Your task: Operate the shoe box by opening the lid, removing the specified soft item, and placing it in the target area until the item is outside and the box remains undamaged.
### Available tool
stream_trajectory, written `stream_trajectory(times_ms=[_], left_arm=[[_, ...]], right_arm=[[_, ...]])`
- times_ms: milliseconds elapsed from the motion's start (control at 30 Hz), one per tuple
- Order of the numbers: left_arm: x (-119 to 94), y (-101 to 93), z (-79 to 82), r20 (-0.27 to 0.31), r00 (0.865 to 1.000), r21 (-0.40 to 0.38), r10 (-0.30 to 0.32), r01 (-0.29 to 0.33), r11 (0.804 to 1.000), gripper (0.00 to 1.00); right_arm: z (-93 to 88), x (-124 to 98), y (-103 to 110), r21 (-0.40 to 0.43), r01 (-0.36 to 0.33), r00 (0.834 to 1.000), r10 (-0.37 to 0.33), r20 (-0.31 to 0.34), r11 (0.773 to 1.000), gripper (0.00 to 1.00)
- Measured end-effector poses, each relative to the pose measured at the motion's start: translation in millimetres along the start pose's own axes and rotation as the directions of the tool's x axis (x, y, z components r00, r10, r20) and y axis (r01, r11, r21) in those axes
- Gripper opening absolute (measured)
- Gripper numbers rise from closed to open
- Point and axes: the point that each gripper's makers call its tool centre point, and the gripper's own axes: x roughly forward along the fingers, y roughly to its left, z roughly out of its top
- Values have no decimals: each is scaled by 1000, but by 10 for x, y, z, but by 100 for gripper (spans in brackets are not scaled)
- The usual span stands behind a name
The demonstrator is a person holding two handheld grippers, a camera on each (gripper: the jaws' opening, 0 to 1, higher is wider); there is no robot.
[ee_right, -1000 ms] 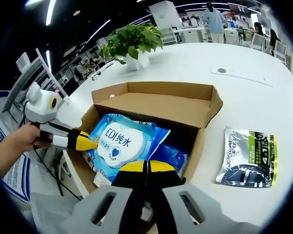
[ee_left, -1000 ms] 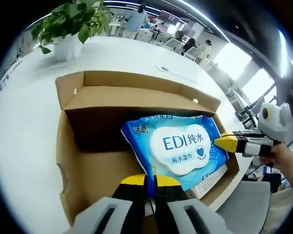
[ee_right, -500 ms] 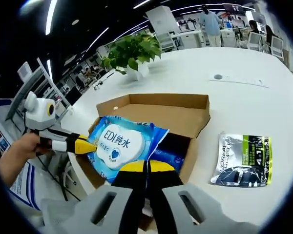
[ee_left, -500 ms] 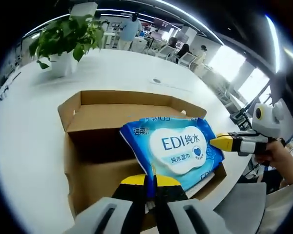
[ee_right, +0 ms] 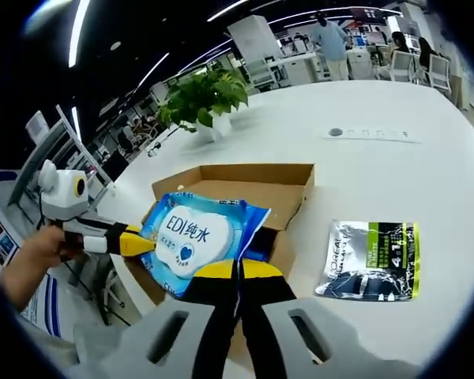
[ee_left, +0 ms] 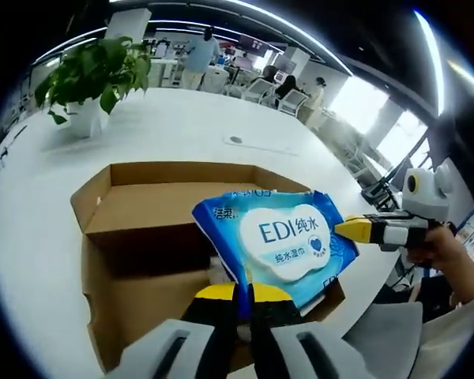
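Pinched at opposite edges by left gripper (ee_left: 243, 294) and right gripper (ee_right: 238, 272), the wipes pack (ee_left: 280, 241) is held above the open shoe box (ee_left: 134, 260); carrying to the table (ee_right: 395, 174) is next.

Both grippers, left gripper (ee_left: 243, 294) and right gripper (ee_right: 237, 270), have grey bodies (yellow-and-black tips).

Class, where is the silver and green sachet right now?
In the right gripper view the sachet lies flat on the white table, to the right of the open box and apart from it.
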Motion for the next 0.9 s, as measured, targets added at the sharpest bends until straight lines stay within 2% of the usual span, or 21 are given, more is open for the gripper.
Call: stream_trajectory(times_ms=[467,900], left_arm=[[238,-398,118,-1,998,31,-58,58,998,3],[477,-734,141,-16,994,53,-104,105,993,3]], right_arm=[[48,-289,-360,35,52,998,-53,23,998,0],[40,-539,-675,56,99,995,-100,29,994,0]])
